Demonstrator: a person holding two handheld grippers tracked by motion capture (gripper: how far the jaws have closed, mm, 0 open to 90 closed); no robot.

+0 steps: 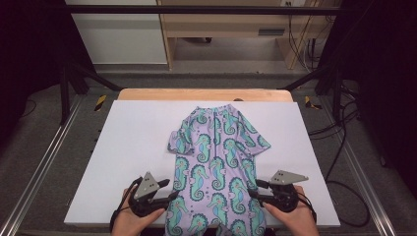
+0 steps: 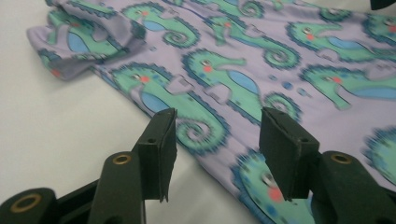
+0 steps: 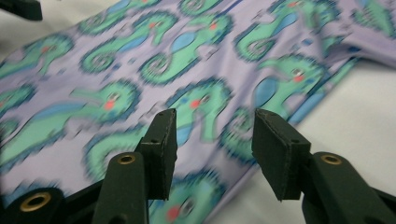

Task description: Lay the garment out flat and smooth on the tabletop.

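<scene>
A lilac child's garment (image 1: 216, 152) printed with green seahorses lies flat on the white board (image 1: 133, 147), neck end far from me, with one short sleeve folded over at the left. My left gripper (image 1: 171, 189) sits at the cloth's near left edge. In the left gripper view its jaws stand apart over that edge (image 2: 217, 140), nothing pinched between them. My right gripper (image 1: 254, 189) sits at the near right edge. Its jaws (image 3: 215, 140) are likewise apart above the cloth (image 3: 187, 56), gripping nothing.
The board rests on a wooden table (image 1: 206, 94) inside a black metal frame (image 1: 69, 88). Bare white surface lies on both sides of the garment. Cables (image 1: 344, 162) run over the floor at the right. The garment's near end hangs past the board's front edge.
</scene>
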